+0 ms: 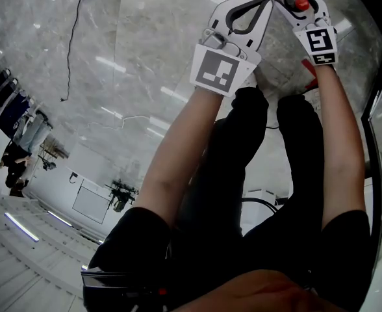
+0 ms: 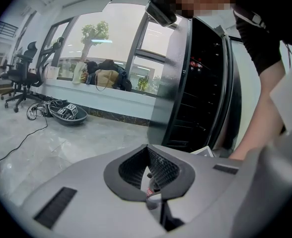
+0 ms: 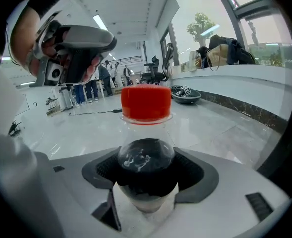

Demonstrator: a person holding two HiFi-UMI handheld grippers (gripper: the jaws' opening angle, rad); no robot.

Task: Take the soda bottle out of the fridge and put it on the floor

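Note:
The soda bottle has dark liquid and a red cap. It stands upright between the pads of my right gripper, which is shut on its shoulder. In the head view the red cap shows at the top, inside the right gripper, low over the marble floor; whether the bottle's base touches the floor is hidden. My left gripper is just left of it, shut with nothing held. The dark fridge stands with its door open in the left gripper view.
The person's black-clad legs and both forearms fill the middle of the head view. A dark door frame runs down the right edge. Cables lie on the floor at left. An office chair and a window ledge stand far off.

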